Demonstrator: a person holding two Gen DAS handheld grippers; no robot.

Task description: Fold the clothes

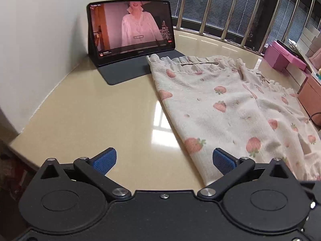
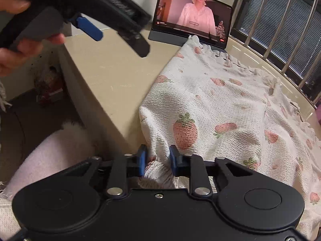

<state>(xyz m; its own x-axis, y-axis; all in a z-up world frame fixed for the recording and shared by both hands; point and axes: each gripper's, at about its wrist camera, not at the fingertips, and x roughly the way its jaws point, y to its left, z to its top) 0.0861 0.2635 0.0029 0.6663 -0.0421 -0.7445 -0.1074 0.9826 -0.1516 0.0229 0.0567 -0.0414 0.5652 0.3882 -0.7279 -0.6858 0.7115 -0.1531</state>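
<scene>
The left claw (image 1: 164, 159) hangs above the beige tabletop (image 1: 104, 108) with its 2 blue pads (image 1: 105, 160) spread wide and nothing between them; its right pad sits just beside the near left edge of the strawberry-print garment (image 1: 224, 104). In the right wrist view this same claw (image 2: 112, 34) appears blurred at upper left, raised over the tabletop's (image 2: 112, 70) edge, with the person's hand (image 2: 18, 50) wrapped around its handle; only 1 blue pad (image 2: 89, 29) can be made out there.

The right claw (image 2: 157, 158) is low at the near edge of the tabletop, pinched onto a bunched fold at the garment's (image 2: 210, 100) near left corner, so the cloth puckers between its pads and spills down behind them. The garment lies spread across the tabletop, its ruffled hem toward the window bars (image 1: 230, 12). Its far corner touches the stand of a tablet (image 1: 130, 26) propped against the wall. The garment's right side is cut off by the frame. Pink boxes (image 1: 280, 58) sit at far right. Something pale pink and fuzzy (image 2: 60, 150) lies below the tabletop edge; what it is cannot be told.
</scene>
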